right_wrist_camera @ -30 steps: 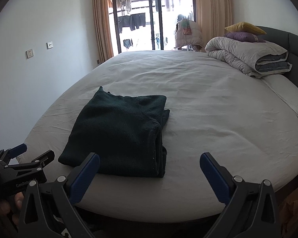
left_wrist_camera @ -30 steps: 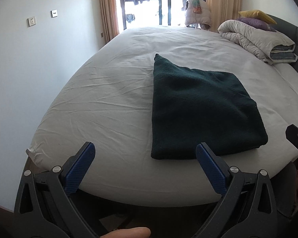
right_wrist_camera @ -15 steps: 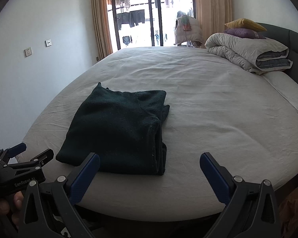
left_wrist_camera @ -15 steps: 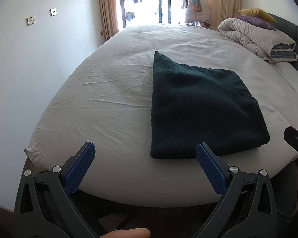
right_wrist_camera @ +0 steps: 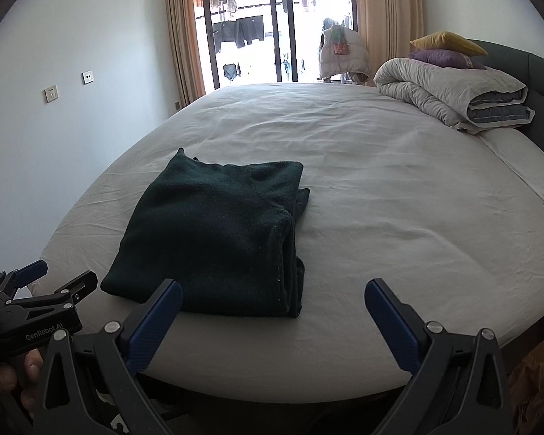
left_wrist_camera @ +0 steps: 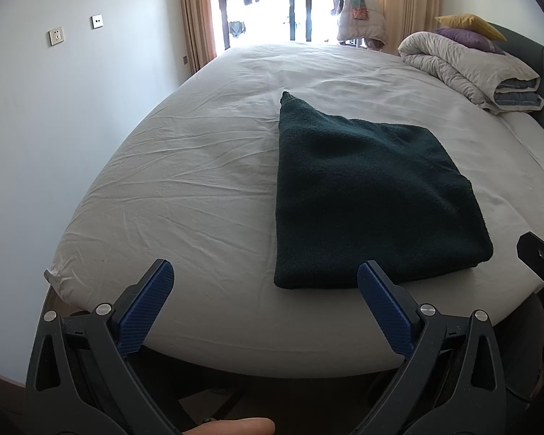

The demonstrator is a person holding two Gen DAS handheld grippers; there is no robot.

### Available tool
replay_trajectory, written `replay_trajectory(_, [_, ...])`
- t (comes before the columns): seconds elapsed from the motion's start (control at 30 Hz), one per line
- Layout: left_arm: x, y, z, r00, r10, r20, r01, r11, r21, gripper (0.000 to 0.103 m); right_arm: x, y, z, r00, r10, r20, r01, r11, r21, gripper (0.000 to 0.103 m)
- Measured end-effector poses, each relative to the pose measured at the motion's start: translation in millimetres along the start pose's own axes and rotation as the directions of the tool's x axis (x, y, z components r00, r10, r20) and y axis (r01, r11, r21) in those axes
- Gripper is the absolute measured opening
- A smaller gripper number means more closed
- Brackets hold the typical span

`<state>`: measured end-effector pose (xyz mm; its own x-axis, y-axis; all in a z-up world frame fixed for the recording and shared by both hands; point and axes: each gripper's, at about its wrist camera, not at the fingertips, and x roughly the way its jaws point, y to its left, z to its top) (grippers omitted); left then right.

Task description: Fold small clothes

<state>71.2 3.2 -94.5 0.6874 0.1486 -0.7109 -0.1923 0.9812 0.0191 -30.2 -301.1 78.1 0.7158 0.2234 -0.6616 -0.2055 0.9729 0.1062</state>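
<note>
You are holding both the left hand-held gripper (left_wrist_camera: 264, 286) and right hand-held gripper (right_wrist_camera: 273, 306) spread wide, empty | backing slightly off since a second ago | folded green garment (right_wrist_camera: 214, 239) is lying on the bed (right_wrist_camera: 399, 195), near edge | fold looking finished.

left gripper (left_wrist_camera: 264, 282): jaws wide, empty | right gripper (right_wrist_camera: 272, 302): jaws wide, empty

Only readable text I can spot is "GenRobot.AI", printed in pale letters on the black body of the left gripper (right_wrist_camera: 47, 282), seen from the right wrist view down in the lower left corner. There's a bit more tiny print just below it at the frame edge, but it's way too small to make out.
</note>
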Motion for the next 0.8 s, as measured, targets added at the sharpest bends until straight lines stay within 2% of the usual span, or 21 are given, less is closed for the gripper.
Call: replay_trajectory(0.8, [-0.4, -0.5, -0.6, 1.0, 0.0, -0.001, 0.0, 1.0, -0.001, 0.103, 3.3, -3.3, -4.9, 1.0, 0.003, -0.009, -0.003, 1.0, -0.003, 0.103])
